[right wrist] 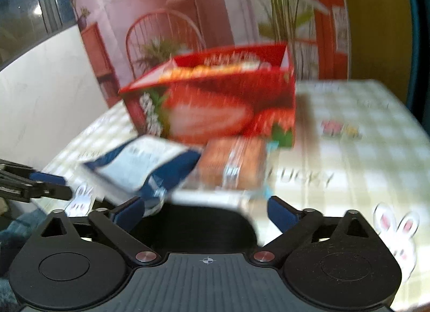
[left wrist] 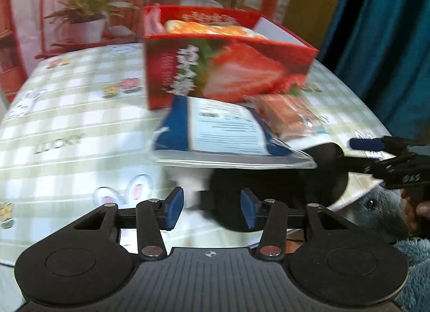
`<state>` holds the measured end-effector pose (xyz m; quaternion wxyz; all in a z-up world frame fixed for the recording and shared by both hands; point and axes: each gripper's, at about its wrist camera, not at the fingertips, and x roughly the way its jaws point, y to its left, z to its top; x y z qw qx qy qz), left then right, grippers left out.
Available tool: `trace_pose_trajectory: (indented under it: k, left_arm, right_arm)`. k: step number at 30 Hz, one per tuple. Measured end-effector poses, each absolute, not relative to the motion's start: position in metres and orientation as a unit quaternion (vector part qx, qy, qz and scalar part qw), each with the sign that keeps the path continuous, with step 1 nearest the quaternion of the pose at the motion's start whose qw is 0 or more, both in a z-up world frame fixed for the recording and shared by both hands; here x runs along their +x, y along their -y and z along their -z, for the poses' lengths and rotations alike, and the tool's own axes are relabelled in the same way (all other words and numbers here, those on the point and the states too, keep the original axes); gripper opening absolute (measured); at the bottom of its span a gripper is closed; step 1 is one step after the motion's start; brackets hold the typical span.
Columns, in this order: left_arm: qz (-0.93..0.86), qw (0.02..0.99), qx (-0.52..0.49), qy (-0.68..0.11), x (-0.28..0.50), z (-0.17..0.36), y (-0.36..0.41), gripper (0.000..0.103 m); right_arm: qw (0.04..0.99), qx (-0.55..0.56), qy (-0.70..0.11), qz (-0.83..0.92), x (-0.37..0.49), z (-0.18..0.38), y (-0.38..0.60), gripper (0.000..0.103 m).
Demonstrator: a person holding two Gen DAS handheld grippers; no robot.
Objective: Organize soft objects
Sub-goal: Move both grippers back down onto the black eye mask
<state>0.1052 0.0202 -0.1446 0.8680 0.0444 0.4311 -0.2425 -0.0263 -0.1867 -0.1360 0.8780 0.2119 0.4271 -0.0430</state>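
Observation:
A red strawberry-print box (left wrist: 215,62) stands open on the checked tablecloth, with an orange packet (left wrist: 209,27) inside. In front of it lie a blue-and-white soft packet (left wrist: 223,129) and a clear pack of orange cake (left wrist: 285,113). My left gripper (left wrist: 212,208) is open and empty, short of the blue packet. My right gripper (right wrist: 208,208) is open, its fingers either side of the near ends of the blue packet (right wrist: 139,161) and the cake pack (right wrist: 233,164). The box also shows in the right wrist view (right wrist: 215,102).
The table (left wrist: 67,124) has a green checked cloth with rabbit and flower prints. A grey plush toy (left wrist: 381,212) lies at the near right edge. A printed backdrop (right wrist: 188,16) and a teal curtain (left wrist: 381,30) stand behind the table.

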Motion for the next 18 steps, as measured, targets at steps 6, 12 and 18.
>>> trace_pose_trajectory:
  k: [6, 12, 18]
  left_arm:
    - [0.254, 0.854, 0.062, -0.45, 0.115, 0.167, 0.007, 0.049]
    - [0.241, 0.846, 0.08, -0.468, 0.128, 0.192, 0.013, 0.042]
    - [0.223, 0.858, 0.089, -0.454, 0.139, 0.194, 0.015, 0.042]
  right_arm:
    - [0.852, 0.217, -0.476, 0.029, -0.025, 0.153, 0.175, 0.074]
    - [0.839, 0.207, -0.503, 0.019, -0.011, 0.171, 0.173, 0.064]
    - [0.843, 0.166, -0.511, 0.004, 0.007, 0.182, 0.165, 0.065]
